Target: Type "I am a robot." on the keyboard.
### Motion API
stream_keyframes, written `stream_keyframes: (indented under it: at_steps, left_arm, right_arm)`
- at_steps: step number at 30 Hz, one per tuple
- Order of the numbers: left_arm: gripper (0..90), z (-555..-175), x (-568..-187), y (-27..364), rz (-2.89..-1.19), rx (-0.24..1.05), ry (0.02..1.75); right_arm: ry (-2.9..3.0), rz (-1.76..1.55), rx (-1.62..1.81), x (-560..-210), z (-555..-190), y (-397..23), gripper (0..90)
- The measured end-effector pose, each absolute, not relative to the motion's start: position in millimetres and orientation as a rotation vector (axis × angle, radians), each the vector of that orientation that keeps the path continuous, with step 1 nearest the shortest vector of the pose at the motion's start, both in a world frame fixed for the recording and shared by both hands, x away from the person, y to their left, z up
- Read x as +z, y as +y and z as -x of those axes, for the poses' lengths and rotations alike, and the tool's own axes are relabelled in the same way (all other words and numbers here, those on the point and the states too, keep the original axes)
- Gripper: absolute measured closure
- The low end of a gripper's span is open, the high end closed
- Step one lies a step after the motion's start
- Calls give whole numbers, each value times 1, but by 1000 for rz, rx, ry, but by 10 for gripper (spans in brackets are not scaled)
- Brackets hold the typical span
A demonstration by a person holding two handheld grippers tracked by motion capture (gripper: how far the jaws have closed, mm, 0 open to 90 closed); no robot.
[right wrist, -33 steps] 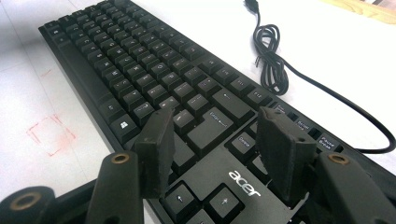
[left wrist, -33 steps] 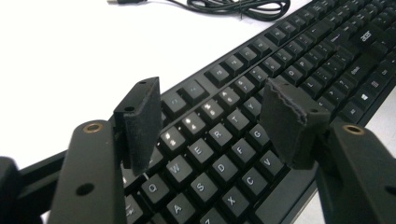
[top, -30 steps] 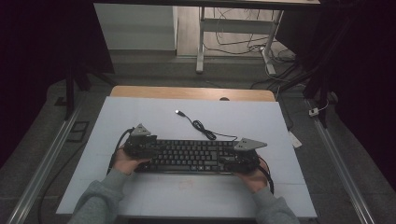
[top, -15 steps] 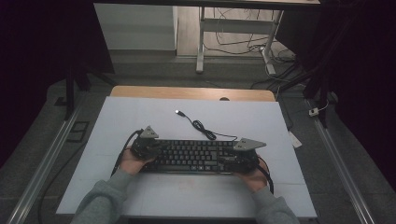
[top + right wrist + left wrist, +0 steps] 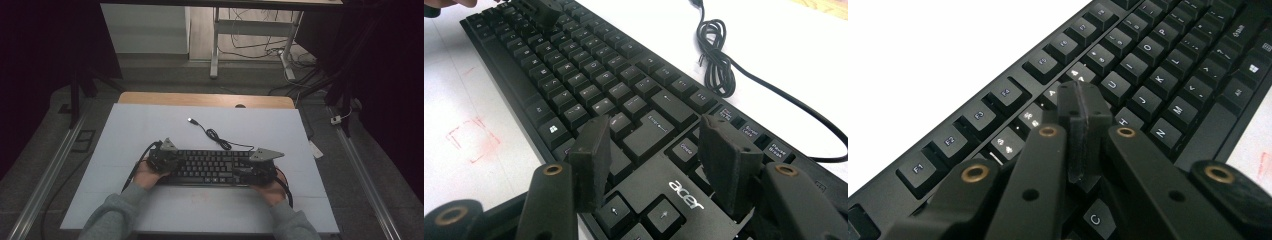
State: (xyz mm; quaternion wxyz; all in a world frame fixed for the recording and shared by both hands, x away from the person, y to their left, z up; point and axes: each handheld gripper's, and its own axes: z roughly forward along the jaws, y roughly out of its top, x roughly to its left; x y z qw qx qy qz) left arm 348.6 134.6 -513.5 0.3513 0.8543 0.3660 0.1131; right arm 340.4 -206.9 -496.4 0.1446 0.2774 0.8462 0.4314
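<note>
A black Acer keyboard point(image 5: 210, 167) lies across the white table top, with its black cable point(image 5: 215, 135) curling off toward the back. My left gripper point(image 5: 162, 159) hovers over the keyboard's left end. In the left gripper view its jaws point(image 5: 1080, 97) are pressed together, nothing between them, with the tips just above the keys point(image 5: 1158, 65) below the function row. My right gripper point(image 5: 250, 172) is at the keyboard's right end. Its jaws point(image 5: 657, 125) stand open over the Enter and Delete keys point(image 5: 589, 65), gripping nothing. The left gripper point(image 5: 541, 12) also shows far off in the right gripper view.
The coiled cable point(image 5: 716, 55) ends in a USB plug point(image 5: 190, 120) on the table behind the keyboard. Faint red marks point(image 5: 471, 137) sit on the table in front of it. A wooden strip point(image 5: 205, 99) edges the far side; metal rails flank the table.
The left hand has slid a little to the right and down onto the keyboard's left end. The right hand and the keyboard have stayed put.
</note>
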Motion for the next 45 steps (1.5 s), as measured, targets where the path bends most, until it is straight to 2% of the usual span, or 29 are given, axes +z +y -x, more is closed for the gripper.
stream_keyframes:
  at_steps: [21,28,32,36,38,40,45]
  left_arm:
    - [888,-350,-518,131,-2239,311,949]
    - [882,-344,-503,145,-2123,323,962]
    - [787,-343,-496,159,-2062,310,993]
    - [573,-342,-492,169,-2026,317,1038]
    - [501,-341,-490,174,-2010,309,1053]
    - [453,-341,-489,179,-1999,292,1056]
    - [397,-339,-487,185,-1996,287,1066]
  right_arm:
    - [2437,-796,1241,-496,-340,-207,477]
    - [2429,-801,1239,-495,-340,-208,477]
    - [2433,-801,1240,-496,-341,-208,476]
    - [2432,-797,1235,-495,-340,-208,475]
    - [2434,-800,1238,-495,-341,-208,473]
    - [2436,-800,1233,-496,-341,-209,471]
    - [2437,-804,1231,-496,-342,-209,468]
